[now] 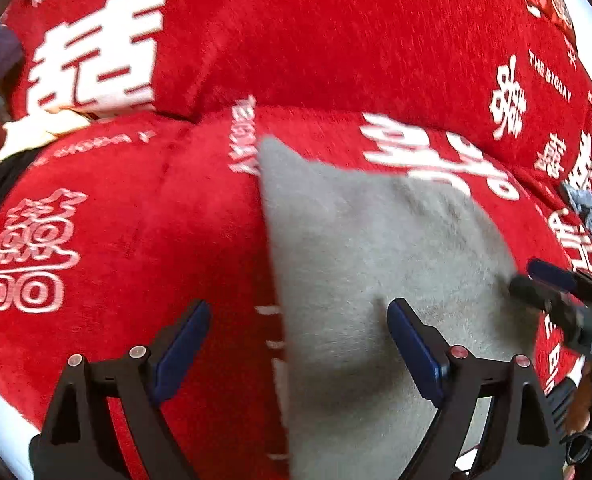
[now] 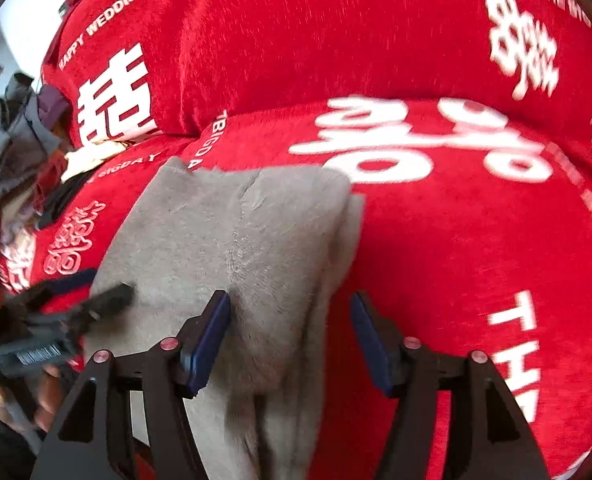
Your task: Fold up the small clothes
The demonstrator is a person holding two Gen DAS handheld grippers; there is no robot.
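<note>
left gripper (image 1: 297, 354) jaws apart, empty | right gripper (image 2: 290, 344) jaws apart, astride grey cloth (image 2: 236, 240) edge | risk: plush red cover (image 2: 455, 240) drags the fold open

A grey garment (image 2: 232, 240) lies folded on a red cover with white lettering (image 2: 455, 240), left of centre. The right gripper (image 2: 292, 332) hovers at the bottom, fingers (image 2: 208, 340) apart over the cloth's right edge, seemingly gripping nothing. The left gripper (image 2: 92, 292) enters from the lower left, blurred.
</note>
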